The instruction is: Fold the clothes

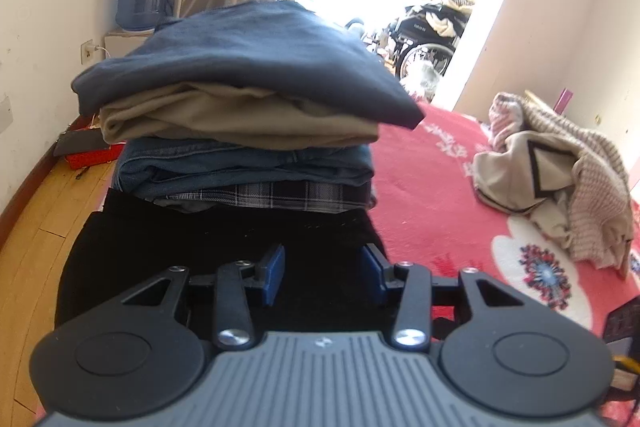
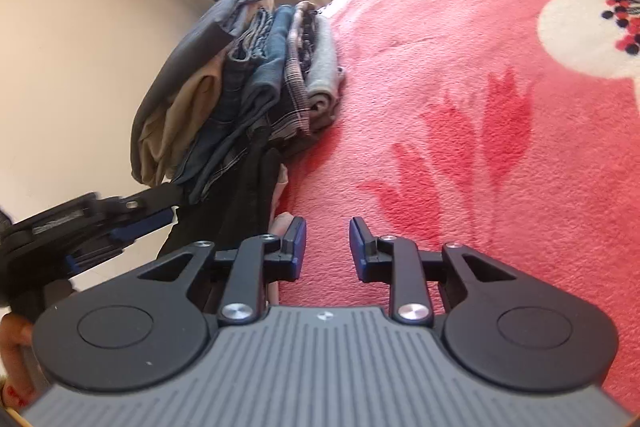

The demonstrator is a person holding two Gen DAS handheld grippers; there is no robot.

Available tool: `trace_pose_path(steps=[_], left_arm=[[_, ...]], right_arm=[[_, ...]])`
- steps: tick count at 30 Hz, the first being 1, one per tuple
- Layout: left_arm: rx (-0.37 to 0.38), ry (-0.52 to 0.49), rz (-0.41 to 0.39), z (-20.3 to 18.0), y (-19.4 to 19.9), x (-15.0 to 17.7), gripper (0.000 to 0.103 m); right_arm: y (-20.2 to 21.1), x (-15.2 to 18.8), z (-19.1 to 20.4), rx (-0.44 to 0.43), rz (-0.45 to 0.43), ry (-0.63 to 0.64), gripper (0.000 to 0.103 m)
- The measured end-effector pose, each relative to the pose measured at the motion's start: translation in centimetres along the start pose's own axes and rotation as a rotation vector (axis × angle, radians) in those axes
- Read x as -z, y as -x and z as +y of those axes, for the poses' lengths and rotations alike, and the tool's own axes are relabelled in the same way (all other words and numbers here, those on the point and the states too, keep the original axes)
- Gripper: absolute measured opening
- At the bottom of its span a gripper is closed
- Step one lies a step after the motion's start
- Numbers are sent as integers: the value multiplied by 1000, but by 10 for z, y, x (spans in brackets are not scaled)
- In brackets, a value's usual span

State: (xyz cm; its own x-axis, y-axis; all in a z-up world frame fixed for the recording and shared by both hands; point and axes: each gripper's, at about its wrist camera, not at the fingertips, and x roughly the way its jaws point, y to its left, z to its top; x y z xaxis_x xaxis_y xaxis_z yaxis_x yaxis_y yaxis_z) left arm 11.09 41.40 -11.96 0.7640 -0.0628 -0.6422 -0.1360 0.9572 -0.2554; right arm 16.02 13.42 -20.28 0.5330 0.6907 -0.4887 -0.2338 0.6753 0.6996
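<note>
While the left wrist view is taken first, the left gripper point(image 1: 322, 277) is seen with its blue pads apart and nothing between them, held over a black garment point(image 1: 208, 247) that lies flat at the near edge of the red blanket point(image 1: 432, 195). Behind it one stack of folded clothes point(image 1: 244, 115) is counted in four visible layers: navy, beige, denim and plaid. One loose heap of unfolded clothes point(image 1: 560, 171) is seen well apart to the right. If the black garment is to be handled, a hem should be pinched cleanly and the stack left undisturbed.

From the right wrist view, the right gripper point(image 2: 328, 247) is likewise spread and empty, poised above bare blanket beside the stack. A further grey layer is made out here, so at least five folded pieces are counted. The left gripper is seen at the black cloth's edge; whether this garment awaits folding or was just laid down cannot be told.
</note>
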Motion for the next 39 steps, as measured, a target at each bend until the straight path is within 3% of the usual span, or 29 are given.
trace_pose_path(steps=[6,10,14,17,25,34,39], left_arm=[[17,7,-15,-12,45,9,56],[17,43,15,-16,75,25,59],[-2,95,47,-14,100,45,64],[-26,116,54,-13,118,59,67],[-52,158,38,-11,176,84,79],[-102,189,-16,-12,237,105,93],[-146,203,-34,-12,267,117,96]], right_arm=[[3,0,8,2,0,28,29],[6,0,14,4,-7,49,33],[8,3,21,1,-1,68,41],[11,7,32,2,0,102,41],[27,20,62,0,0,198,50],[56,39,91,31,58,282,63],[81,50,103,26,51,276,80]])
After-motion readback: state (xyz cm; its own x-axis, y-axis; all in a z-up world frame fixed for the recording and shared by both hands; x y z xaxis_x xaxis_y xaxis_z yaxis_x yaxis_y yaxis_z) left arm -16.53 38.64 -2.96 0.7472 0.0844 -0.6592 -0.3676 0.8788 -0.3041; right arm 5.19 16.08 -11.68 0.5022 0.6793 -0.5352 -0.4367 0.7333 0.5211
